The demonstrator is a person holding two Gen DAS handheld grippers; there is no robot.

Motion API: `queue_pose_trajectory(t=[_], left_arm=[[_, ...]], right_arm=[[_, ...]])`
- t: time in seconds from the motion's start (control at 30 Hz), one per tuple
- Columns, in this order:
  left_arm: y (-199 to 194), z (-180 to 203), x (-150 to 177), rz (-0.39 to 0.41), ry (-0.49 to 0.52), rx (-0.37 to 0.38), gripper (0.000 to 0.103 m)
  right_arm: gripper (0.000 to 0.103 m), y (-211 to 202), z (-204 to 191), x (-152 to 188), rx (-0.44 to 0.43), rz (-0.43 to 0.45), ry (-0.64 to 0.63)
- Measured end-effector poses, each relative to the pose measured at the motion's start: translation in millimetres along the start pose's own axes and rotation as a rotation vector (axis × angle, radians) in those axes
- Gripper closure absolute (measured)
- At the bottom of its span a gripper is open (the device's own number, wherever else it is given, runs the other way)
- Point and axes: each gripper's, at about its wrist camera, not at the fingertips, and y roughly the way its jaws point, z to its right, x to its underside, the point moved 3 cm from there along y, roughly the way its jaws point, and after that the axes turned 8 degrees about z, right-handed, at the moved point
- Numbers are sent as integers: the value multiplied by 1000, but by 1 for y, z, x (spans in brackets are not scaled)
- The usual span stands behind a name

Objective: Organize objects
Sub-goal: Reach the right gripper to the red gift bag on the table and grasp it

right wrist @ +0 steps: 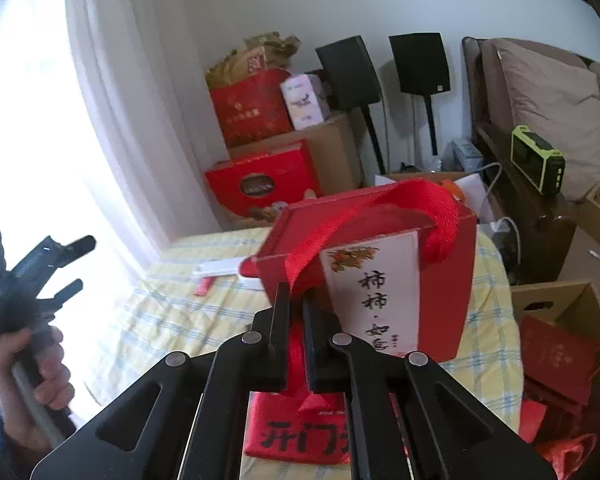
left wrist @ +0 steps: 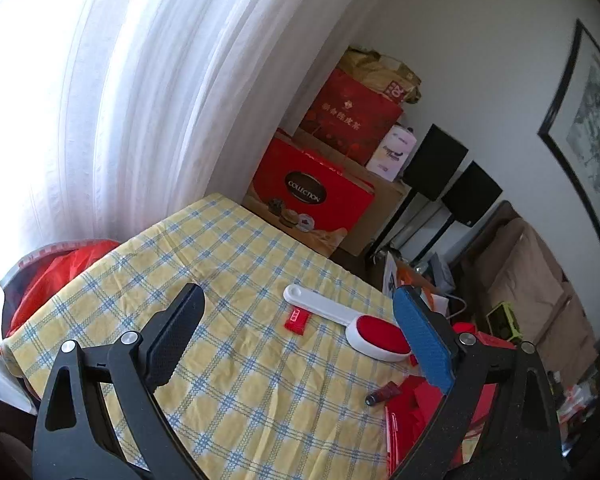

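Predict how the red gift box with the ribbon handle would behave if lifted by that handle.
The ribbon handle looks soft, so the red gift box would probably dangle and swing. It already stands tilted on the checked tablecloth, so it may tip. Its flat card walls suggest stiffness.

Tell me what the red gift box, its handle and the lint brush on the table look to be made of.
Red gift box: looks like matte card with flat folded faces and a glued white paper label.
Handle: woven fabric ribbon, soft and looped, with visible weave.
Lint brush: smooth, slightly glossy white plastic body, with a red pad that looks velvety.
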Motion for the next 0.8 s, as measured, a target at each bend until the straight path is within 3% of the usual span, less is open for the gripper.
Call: queue_pose_trajectory(t=[0.17, 0.33, 0.47, 0.6, 0.67, 0.7, 0.8], left_arm=[[-2, 1, -1, -11, -14, 17, 8], [-9, 12, -4, -12, -4, 51, 8], [-15, 24, -5, -16, 11, 77, 8], [-19, 31, -6, -17, 18, 94, 8], [-19, 34, -4, -21, 20, 99, 8], [-19, 35, -4, -25, 22, 102, 8], [-19, 36, -3, -27, 28, 102, 8]], right_arm=[[99, -45, 2, -15, -161, 142, 133], [99, -93, -8, -50, -241, 258, 164], [99, -120, -22, -74, -247, 289, 121], [95, -110, -35, -66, -23, 149, -69], [57, -88, -31, -46, 79, 21, -114], [52, -77, -27, -35, 99, -29, -107], [52, -49, -12, -3, 101, -125, -44]])
